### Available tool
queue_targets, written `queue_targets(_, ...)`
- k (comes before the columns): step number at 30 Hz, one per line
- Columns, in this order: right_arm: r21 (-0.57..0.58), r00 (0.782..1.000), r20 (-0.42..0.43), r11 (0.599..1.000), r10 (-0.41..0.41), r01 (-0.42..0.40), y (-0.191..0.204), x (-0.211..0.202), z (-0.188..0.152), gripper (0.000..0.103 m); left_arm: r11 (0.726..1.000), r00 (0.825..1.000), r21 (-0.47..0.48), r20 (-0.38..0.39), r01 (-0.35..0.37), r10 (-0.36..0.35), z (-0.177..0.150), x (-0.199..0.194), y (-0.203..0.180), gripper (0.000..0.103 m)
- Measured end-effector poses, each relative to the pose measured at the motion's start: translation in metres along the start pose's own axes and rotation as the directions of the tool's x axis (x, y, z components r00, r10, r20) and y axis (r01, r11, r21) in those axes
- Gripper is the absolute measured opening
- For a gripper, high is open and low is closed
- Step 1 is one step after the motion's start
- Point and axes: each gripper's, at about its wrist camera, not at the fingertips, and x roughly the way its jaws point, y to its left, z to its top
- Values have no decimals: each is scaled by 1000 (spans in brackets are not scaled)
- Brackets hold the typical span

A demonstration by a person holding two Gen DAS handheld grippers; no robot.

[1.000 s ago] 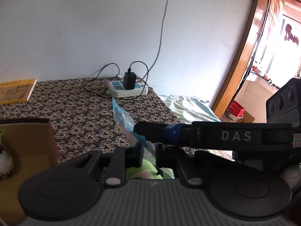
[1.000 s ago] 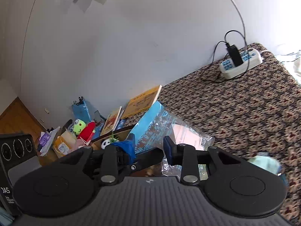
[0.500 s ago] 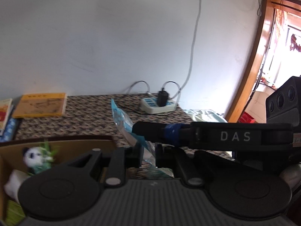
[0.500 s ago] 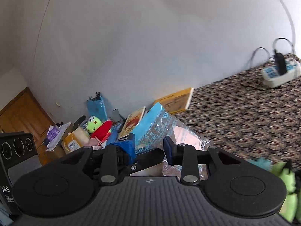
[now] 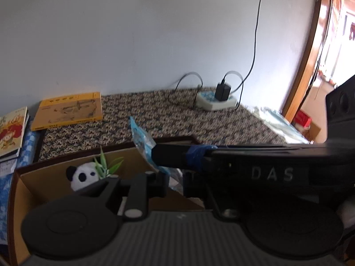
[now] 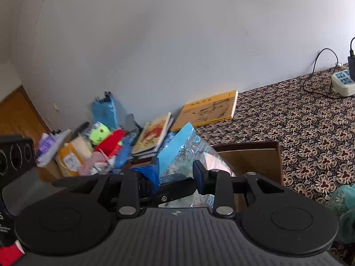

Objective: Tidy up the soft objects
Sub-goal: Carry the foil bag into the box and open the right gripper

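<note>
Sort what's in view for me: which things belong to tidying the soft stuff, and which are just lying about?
Job:
- blue-topped plastic bag, gripped by both sets of jaws
- cardboard box
- panda plush in the box
- green frog plush

Lying about:
- yellow book
- picture book
- power strip
- patterned cloth

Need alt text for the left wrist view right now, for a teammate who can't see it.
The left gripper is shut on a blue-and-clear plastic bag above an open cardboard box holding a plush panda. The right gripper's finger crosses in from the right. Behind, a patterned cloth bears a yellow book and power strip.
</note>
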Motion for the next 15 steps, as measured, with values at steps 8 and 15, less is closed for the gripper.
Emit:
queue_targets(8, -21, 994, -51, 996, -92, 91, -1, 27, -12, 16, 996, 986, 39, -145, -77, 82, -10, 40, 22, 5)
queue_targets(15, -36, 990, -87, 994, -110, 107, 4, 33, -21, 17, 987, 973, 54, -168, -149, 156, -21, 36, 26, 50)
